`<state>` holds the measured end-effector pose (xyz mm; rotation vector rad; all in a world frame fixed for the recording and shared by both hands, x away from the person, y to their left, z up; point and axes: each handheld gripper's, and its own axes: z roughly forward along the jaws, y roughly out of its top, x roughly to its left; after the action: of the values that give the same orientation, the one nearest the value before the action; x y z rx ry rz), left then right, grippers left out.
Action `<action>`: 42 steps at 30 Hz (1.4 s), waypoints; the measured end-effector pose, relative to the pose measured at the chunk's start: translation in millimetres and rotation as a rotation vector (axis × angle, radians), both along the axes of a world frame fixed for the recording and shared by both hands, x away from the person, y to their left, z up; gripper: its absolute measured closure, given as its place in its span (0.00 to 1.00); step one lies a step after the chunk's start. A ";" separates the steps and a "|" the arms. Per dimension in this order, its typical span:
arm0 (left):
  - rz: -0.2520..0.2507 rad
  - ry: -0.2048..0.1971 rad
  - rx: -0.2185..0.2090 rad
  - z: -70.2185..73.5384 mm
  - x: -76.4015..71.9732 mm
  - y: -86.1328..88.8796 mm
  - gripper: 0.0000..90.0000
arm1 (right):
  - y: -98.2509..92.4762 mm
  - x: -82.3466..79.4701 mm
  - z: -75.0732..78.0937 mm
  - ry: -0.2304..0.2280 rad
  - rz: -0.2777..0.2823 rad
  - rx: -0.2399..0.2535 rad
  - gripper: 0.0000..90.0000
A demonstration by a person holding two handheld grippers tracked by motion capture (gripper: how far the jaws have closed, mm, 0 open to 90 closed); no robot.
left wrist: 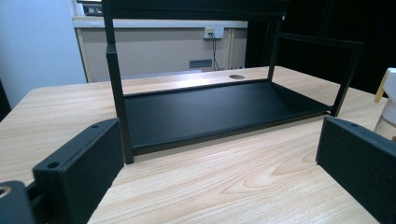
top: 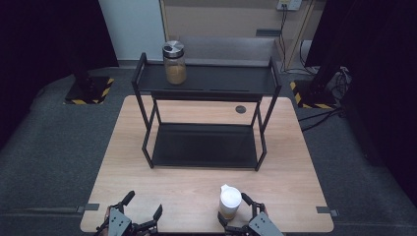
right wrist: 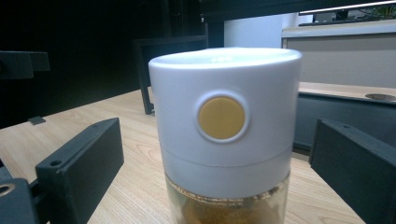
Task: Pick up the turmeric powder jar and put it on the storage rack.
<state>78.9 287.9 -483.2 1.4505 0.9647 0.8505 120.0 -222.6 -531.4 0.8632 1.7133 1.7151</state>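
Between the right gripper's (top: 239, 212) spread jaws, untouched by either pad, a jar (right wrist: 226, 140) stands upright near the table's (top: 196, 191) front edge. Its white plastic cap looks smooth and slippery, the clear body below probably rigid and fairly light; gripping the cylindrical cap squarely seems safest. The left gripper (top: 142, 212) gapes empty over pale woodgrain. Beyond stands a black metal rack (top: 206, 147).

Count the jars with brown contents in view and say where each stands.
2. The glass jar stands on the rack's top shelf, left end. The white-lidded jar stands on the table's near edge, between the right gripper's jaws.
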 end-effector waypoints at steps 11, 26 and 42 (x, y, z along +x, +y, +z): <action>0.001 -0.001 -0.003 0.0 -0.3 1.5 0.00 | 1.0 3.4 -1.9 0.009 -0.002 0.003 0.05; 0.005 0.000 -0.007 -0.2 -0.5 4.6 0.00 | 0.5 6.8 -5.7 0.017 0.007 0.015 0.14; 0.006 -0.002 -0.007 0.4 -1.4 7.0 0.01 | -0.7 5.3 -9.1 0.001 0.000 0.008 0.31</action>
<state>77.5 294.9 -482.8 1.4410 0.9700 0.8520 125.3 -223.3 -540.5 0.8679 1.7086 1.7226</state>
